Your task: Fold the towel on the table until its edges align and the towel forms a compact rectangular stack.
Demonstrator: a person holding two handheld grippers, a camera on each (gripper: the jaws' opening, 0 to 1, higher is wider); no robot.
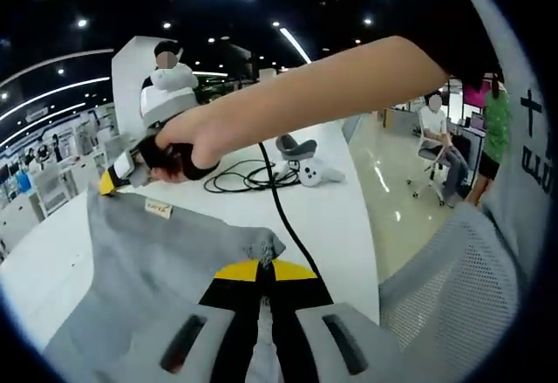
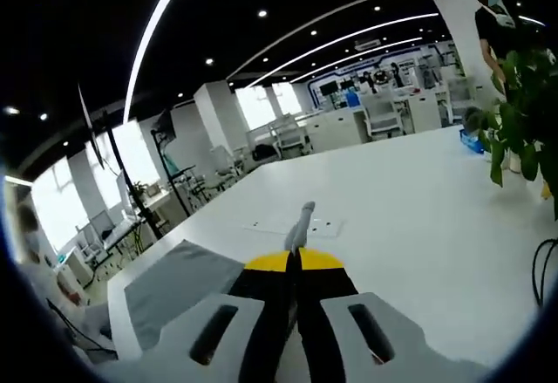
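In the left gripper view, the left hand-held gripper (image 1: 264, 265), grey with black jaws and yellow tips, has its jaws pressed together on a bunched corner of the grey rectangular cloth towel (image 1: 139, 261), which spreads over the near left part of the long white table (image 1: 340, 217) and carries a small pale label (image 1: 158, 209) near its far edge. Across the towel, the right hand-held gripper (image 1: 112, 180) comes in from the upper right with the person's hand (image 1: 196, 139) wrapped around it; its yellow tip sits at the towel's far left corner, though its jaws are too small to tell how they stand there. A black cable (image 1: 283, 217) runs from that hand over the table, with a coil of black cable (image 1: 244, 176) and a white controller (image 1: 318, 172) lying farther back. Seated people show in the background to the right. In the right gripper view, the right hand-held gripper (image 2: 295, 256) has its jaws closed on a thin upright tuft of the grey towel (image 2: 302, 223), while a flat stretch of towel (image 2: 174, 291) lies on the white table (image 2: 418, 217) to the lower left. A green leafy plant (image 2: 523, 95) stands at the right edge
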